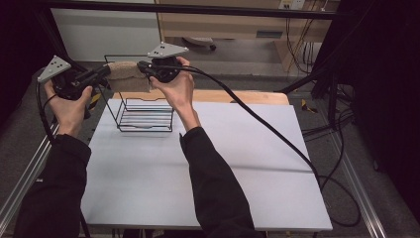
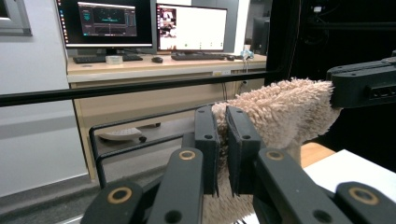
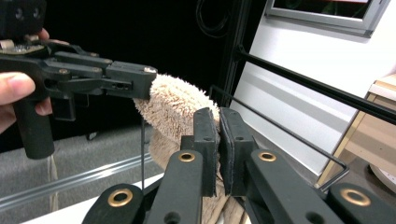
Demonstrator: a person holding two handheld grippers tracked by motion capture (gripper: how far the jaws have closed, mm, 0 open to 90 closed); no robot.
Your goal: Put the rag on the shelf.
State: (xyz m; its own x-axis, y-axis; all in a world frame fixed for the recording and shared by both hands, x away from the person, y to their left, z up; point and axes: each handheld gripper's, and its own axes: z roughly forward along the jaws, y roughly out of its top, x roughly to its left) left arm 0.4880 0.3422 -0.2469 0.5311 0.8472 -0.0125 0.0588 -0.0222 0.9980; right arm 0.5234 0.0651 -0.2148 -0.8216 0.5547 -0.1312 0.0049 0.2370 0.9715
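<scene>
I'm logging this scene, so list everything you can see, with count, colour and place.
towel: one, beige, stretched between both grippers above the rack
wire rack: one, black, far left part of the table
table: one, white top, centre
monitors: two, lit, on a wooden desk in the left gripper view
keyboards: two, dark, on that desk
left gripper: one, black, shut on the towel's left end
right gripper: one, black, shut on the towel's right end
sleeves: two, black, bottom of the high view

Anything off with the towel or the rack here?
Nothing stands out. The beige towel hangs stretched between the left gripper and right gripper, both shut on its edge, over the upright wire rack.
</scene>
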